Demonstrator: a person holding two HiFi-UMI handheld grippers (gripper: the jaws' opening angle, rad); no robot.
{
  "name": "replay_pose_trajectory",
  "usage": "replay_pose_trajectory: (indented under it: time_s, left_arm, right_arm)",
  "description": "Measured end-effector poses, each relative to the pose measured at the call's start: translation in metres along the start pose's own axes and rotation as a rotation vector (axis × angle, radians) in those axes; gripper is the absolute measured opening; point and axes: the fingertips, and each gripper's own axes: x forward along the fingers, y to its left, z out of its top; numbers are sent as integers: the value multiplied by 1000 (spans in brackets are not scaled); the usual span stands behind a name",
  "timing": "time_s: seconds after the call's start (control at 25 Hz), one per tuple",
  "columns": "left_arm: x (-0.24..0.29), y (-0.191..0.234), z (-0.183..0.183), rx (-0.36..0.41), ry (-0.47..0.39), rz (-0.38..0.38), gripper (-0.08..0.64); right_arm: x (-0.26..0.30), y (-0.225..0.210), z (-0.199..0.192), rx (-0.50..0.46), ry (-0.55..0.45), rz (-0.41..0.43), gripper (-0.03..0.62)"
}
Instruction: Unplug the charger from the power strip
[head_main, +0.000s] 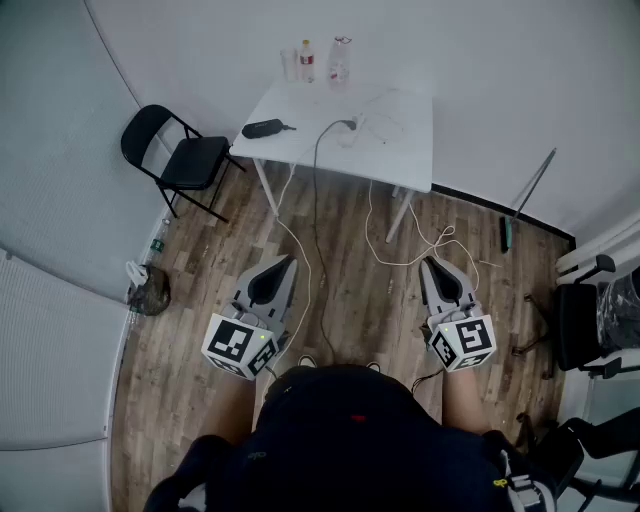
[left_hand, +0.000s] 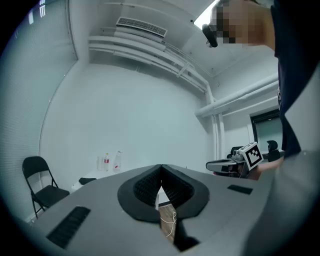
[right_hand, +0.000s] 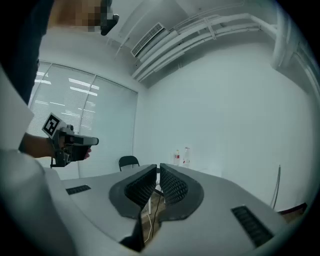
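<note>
Far ahead stands a white table (head_main: 400, 150). On it lie a black oblong device (head_main: 262, 128) and a small dark plug (head_main: 347, 125) among white cable loops; I cannot tell the charger from the power strip at this distance. A dark cable (head_main: 316, 230) drops from the plug to the floor. My left gripper (head_main: 284, 262) (left_hand: 161, 167) and right gripper (head_main: 428, 262) (right_hand: 158, 166) are held level at waist height, well short of the table. Both are shut with nothing between the jaws. Each shows in the other's view: the right gripper (left_hand: 235, 164) and the left gripper (right_hand: 70, 142).
A black folding chair (head_main: 180, 152) stands left of the table, and bottles (head_main: 322, 62) stand at its far edge. White cable (head_main: 400, 245) trails over the wood floor. A bag (head_main: 148, 290) sits by the left wall. A rod (head_main: 530, 190) leans at the right, near black chairs (head_main: 585, 325).
</note>
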Motion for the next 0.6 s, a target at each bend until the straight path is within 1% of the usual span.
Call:
replay_pose_trajectory:
  time_s: [0.32,0.52,0.6]
  left_arm:
    - [-7,5,-6,-12,12,-4,20]
    - [-5,6,-9,-26,11,-19,20]
    - [-6,10,-11,-33,11,-19,20]
  right_arm:
    - [1,9,-4,-10,21,-6,37]
    - [1,10,-4,21,-6,-6,37]
    - [3,13,-6,21,1,-10,37]
